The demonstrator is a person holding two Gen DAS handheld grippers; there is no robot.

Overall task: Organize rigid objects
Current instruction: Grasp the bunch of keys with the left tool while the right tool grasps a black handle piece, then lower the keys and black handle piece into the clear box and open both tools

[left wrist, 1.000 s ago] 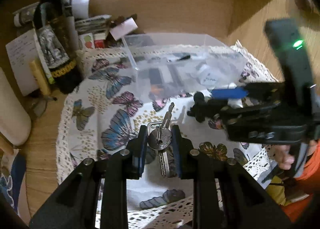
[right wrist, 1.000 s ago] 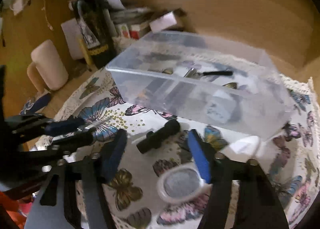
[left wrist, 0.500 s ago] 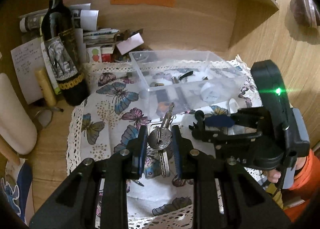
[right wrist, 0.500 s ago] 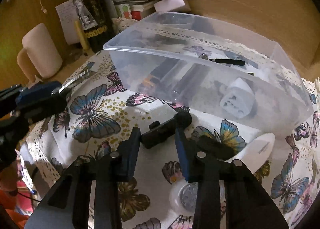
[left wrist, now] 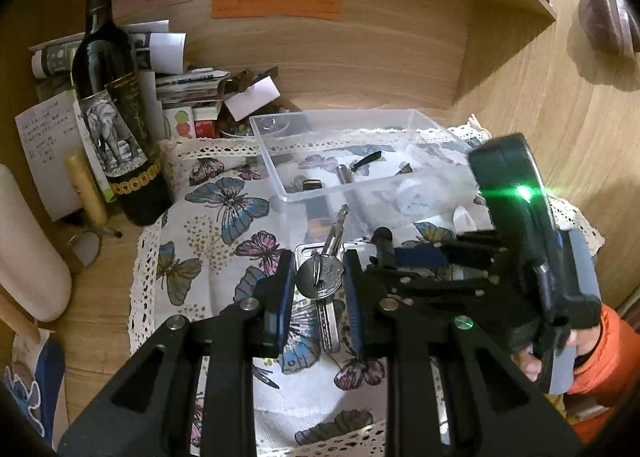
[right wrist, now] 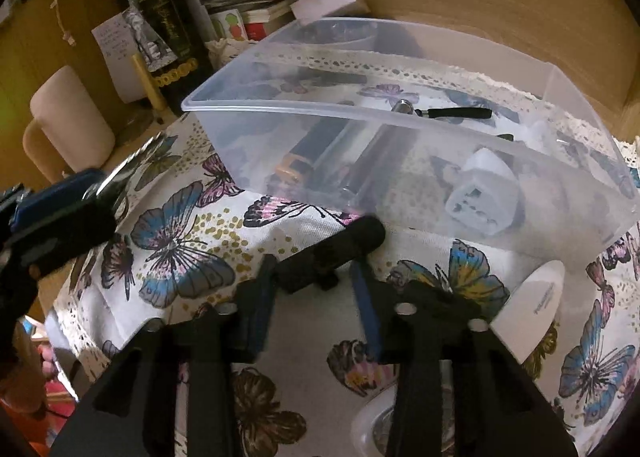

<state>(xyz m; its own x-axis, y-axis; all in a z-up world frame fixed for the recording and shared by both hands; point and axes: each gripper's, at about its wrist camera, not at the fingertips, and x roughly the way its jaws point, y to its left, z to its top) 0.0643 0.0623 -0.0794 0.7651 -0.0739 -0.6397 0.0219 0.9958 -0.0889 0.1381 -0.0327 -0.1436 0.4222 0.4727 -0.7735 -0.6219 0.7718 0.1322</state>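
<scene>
My left gripper [left wrist: 319, 277] is shut on a bunch of silver keys [left wrist: 322, 277] and holds it above the butterfly cloth [left wrist: 216, 225]. My right gripper [right wrist: 312, 277] is shut on a black cylinder [right wrist: 332, 253], in front of the clear plastic box [right wrist: 400, 117]; the cylinder also shows in the left wrist view [left wrist: 384, 241]. The box [left wrist: 304, 193] holds a white adapter [right wrist: 480, 193], a small metal piece with a black strap [right wrist: 440, 111] and dark sticks.
A wine bottle [left wrist: 116, 97], papers and boxes [left wrist: 192, 85] stand behind the cloth at the left. A cream mug [right wrist: 68, 121] sits far left. A white magnifier [right wrist: 532, 305] lies beside my right gripper. A wooden wall and shelf [left wrist: 500, 29] close the back.
My right gripper has closed around the black cylinder and moved nearer to the box. My left gripper has risen and drawn back with the keys in it.
</scene>
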